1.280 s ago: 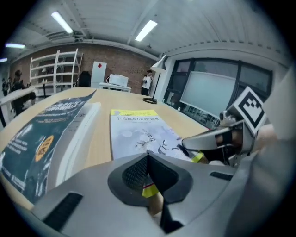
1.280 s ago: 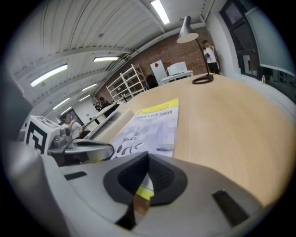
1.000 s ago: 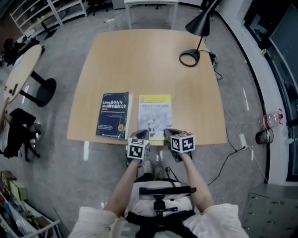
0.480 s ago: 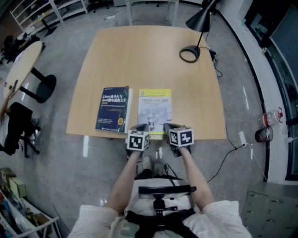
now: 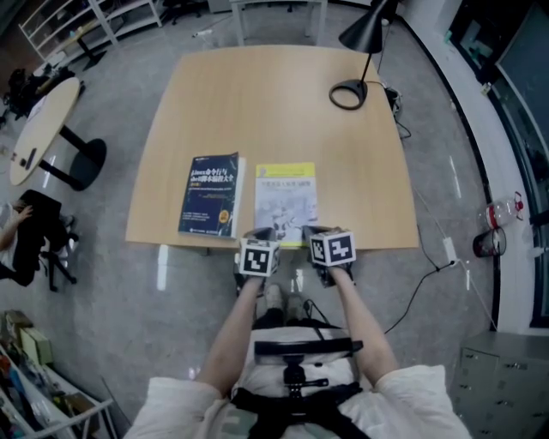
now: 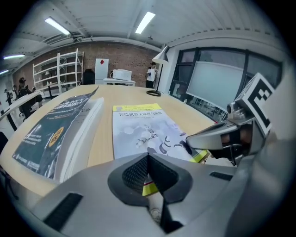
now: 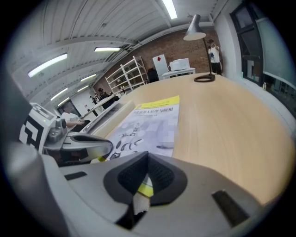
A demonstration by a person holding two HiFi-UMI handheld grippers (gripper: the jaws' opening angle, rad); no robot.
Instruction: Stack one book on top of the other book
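Two books lie side by side near the front edge of the wooden table (image 5: 257,94). The dark blue book (image 5: 212,195) (image 6: 51,132) is on the left and the white book with yellow bands (image 5: 286,199) (image 6: 141,132) (image 7: 148,125) is on the right. My left gripper (image 5: 262,233) (image 6: 148,155) hovers at the white book's near left corner with its jaws shut. My right gripper (image 5: 310,233) (image 7: 148,155) sits at the near right corner, also shut. Behind each gripper's pads the book's yellow near edge shows through the gap. Neither book is lifted.
A black desk lamp (image 5: 356,51) stands at the table's far right corner. A round side table (image 5: 39,129) and white shelves (image 5: 86,21) are off to the left. A cable (image 5: 429,283) runs across the floor on the right.
Both grippers stay at the white book's near edge and the books have not moved. Only the head view has shifted slightly.
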